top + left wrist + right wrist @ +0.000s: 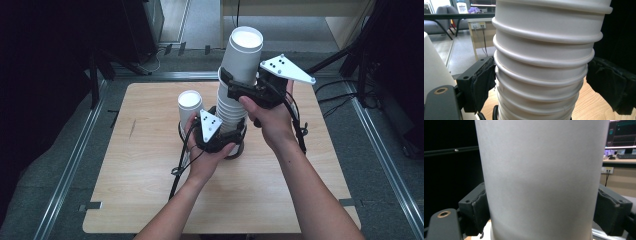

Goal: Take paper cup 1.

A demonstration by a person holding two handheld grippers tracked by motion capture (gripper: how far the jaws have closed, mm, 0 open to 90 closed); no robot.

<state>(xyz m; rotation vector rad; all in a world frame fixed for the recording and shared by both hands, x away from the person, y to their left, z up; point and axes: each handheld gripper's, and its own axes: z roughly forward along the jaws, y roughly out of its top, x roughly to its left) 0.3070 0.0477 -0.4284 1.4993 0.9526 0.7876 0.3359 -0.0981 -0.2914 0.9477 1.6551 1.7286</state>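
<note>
The table (150, 200) carries a tall stack of paper cups (231, 112) near its middle, with a single cup (190, 106) just beside it. My left gripper (540, 82) clamps the stack's ribbed lower rims, and my right gripper (544, 210) squeezes the top cup (243, 52) around its smooth wall. These cups look light, thin and easily crushed, so I'd hold gently, under a rim.

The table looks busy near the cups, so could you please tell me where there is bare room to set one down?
The table is bare along its near edge, on the left strip beside the single cup, and at the right past the right hand. It is crowded mid-table, where the cup stack, the left gripper and the right gripper bunch together.
</note>
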